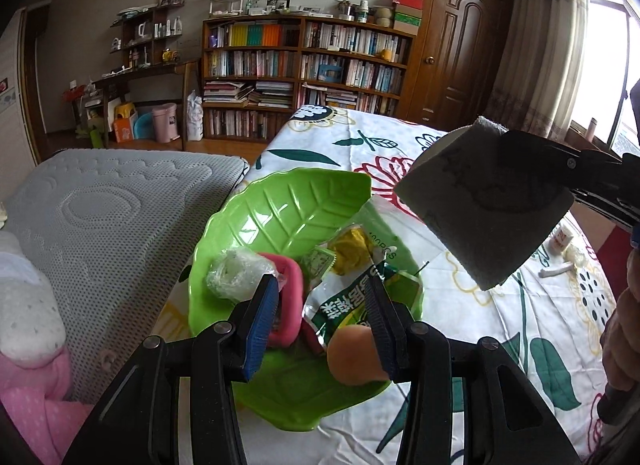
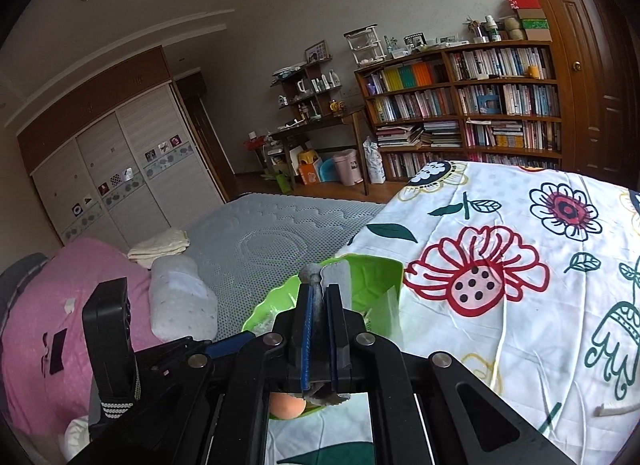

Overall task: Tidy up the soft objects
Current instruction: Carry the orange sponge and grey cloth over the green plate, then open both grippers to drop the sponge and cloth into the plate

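A green leaf-shaped tray point(image 1: 280, 209) lies on the floral tablecloth and also shows in the right wrist view point(image 2: 372, 289). It holds a pink sponge point(image 1: 290, 305), a clear-wrapped white bundle point(image 1: 232, 273), a green snack bag point(image 1: 352, 293), a yellow item point(image 1: 352, 251) and an orange makeup sponge point(image 1: 352, 357). My left gripper point(image 1: 320, 325) is open just above the tray's near part, empty. My right gripper point(image 2: 320, 305) is shut on a grey sponge point(image 1: 488, 201), held in the air above the tray's right side; the sponge's edge shows between its fingers point(image 2: 336, 277).
The floral tablecloth point(image 1: 460, 325) covers the table. A small white item and a little box point(image 1: 560, 241) lie at the right. A grey mattress point(image 1: 100, 217) with pink bedding point(image 2: 60, 305) sits left of the table. Bookshelves and a door stand behind.
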{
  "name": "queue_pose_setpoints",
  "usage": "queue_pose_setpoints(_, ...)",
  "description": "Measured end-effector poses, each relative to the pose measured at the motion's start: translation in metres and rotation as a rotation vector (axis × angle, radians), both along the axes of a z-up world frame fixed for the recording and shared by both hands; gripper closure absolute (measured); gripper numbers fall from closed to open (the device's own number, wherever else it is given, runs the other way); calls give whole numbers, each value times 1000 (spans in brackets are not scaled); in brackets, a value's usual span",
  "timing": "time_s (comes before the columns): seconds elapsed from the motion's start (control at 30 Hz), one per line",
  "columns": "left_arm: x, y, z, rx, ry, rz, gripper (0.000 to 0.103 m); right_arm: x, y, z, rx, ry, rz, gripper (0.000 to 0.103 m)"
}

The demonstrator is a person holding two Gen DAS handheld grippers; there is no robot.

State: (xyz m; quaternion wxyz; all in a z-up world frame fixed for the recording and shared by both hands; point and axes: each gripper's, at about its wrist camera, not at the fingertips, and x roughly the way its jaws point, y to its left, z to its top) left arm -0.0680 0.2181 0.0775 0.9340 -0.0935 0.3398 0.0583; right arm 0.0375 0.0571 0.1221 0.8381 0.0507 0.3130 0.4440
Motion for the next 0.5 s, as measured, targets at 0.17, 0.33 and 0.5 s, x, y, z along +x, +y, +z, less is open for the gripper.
queue_pose_setpoints(0.17,-3,16,-10,-8,20,43,58,5,28,-23,0,79,45,97)
queue_pose_setpoints(0.33,-8,22,-12,7,15,71,58,14,49,-51,-73,134,34,97)
queue_pose_setpoints(0.5,-9,26,-14,4,15,77,58,11,53,-66,-159,114,3,97)
